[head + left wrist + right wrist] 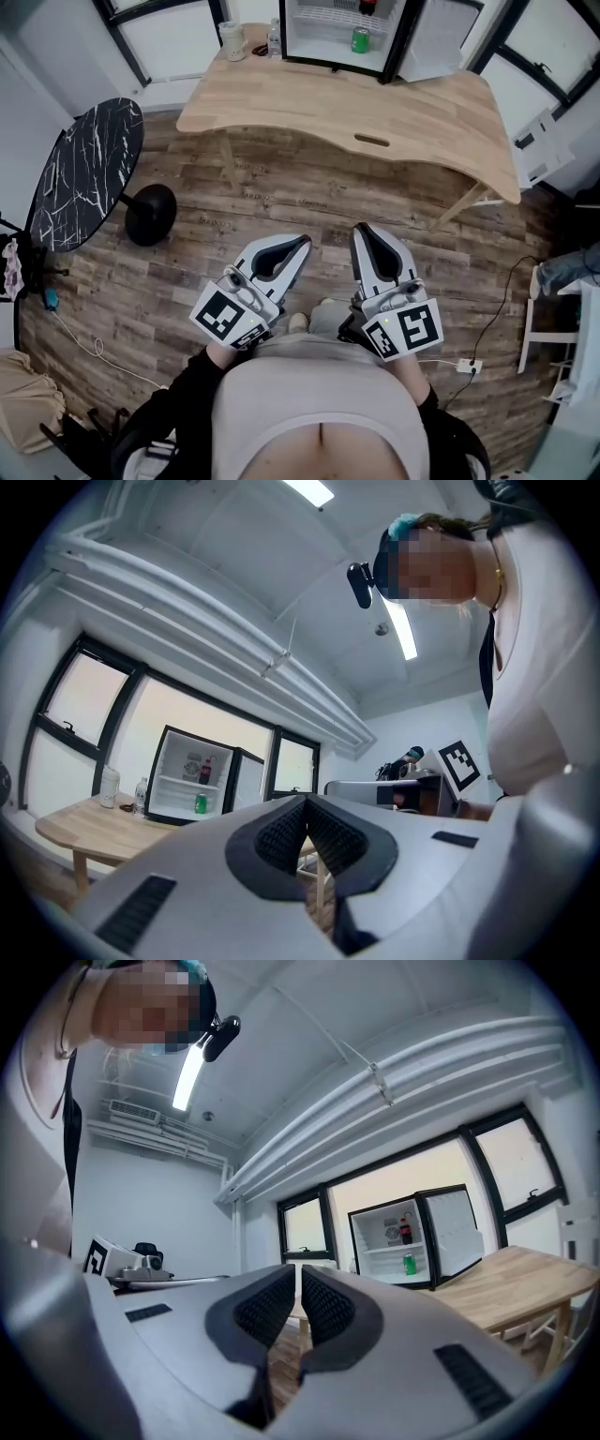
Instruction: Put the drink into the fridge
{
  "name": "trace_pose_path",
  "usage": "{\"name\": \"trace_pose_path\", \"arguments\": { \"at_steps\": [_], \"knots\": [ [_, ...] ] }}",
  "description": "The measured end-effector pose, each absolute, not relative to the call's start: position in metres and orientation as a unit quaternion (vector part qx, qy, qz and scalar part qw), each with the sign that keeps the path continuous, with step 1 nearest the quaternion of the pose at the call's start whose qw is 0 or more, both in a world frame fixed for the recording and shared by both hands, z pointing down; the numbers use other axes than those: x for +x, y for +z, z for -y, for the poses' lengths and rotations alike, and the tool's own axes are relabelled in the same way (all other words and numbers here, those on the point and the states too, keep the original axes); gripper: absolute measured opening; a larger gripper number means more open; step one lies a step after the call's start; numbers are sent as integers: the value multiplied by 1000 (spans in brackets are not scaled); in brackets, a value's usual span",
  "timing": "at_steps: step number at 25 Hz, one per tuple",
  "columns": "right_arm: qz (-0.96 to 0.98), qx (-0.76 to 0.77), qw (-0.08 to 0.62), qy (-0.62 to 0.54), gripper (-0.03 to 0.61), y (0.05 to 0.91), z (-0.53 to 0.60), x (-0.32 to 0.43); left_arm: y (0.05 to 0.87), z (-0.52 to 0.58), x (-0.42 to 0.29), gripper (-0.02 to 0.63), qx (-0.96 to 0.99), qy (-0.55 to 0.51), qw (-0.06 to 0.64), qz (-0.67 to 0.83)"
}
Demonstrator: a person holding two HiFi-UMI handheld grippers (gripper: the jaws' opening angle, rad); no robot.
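Observation:
A small fridge stands open on the far side of a wooden table. Inside it are a green can on the lower shelf and a cola bottle above. The left gripper view shows the same fridge, can and bottle. So does the right gripper view: fridge, can, bottle. My left gripper and right gripper are held close to my body, far from the table. Both are shut and hold nothing.
A water bottle and a pale jar stand on the table left of the fridge. A black marble round table and a black round base are at the left. Cables and a power strip lie on the wooden floor at the right.

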State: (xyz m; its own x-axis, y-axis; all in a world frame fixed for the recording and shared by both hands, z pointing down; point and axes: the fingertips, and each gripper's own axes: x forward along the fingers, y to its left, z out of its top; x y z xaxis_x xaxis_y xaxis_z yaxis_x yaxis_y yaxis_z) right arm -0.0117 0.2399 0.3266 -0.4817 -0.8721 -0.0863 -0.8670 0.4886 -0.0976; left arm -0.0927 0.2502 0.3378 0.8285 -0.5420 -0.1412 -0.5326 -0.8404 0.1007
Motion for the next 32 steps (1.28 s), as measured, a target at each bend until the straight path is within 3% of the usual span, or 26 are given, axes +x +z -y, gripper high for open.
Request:
{"name": "trace_pose_path", "arguments": {
  "at_steps": [32],
  "knots": [
    [-857, -513, 39, -22, 38, 328, -271, 26, 329, -277, -34, 5, 962, -83, 37, 256]
  ]
}}
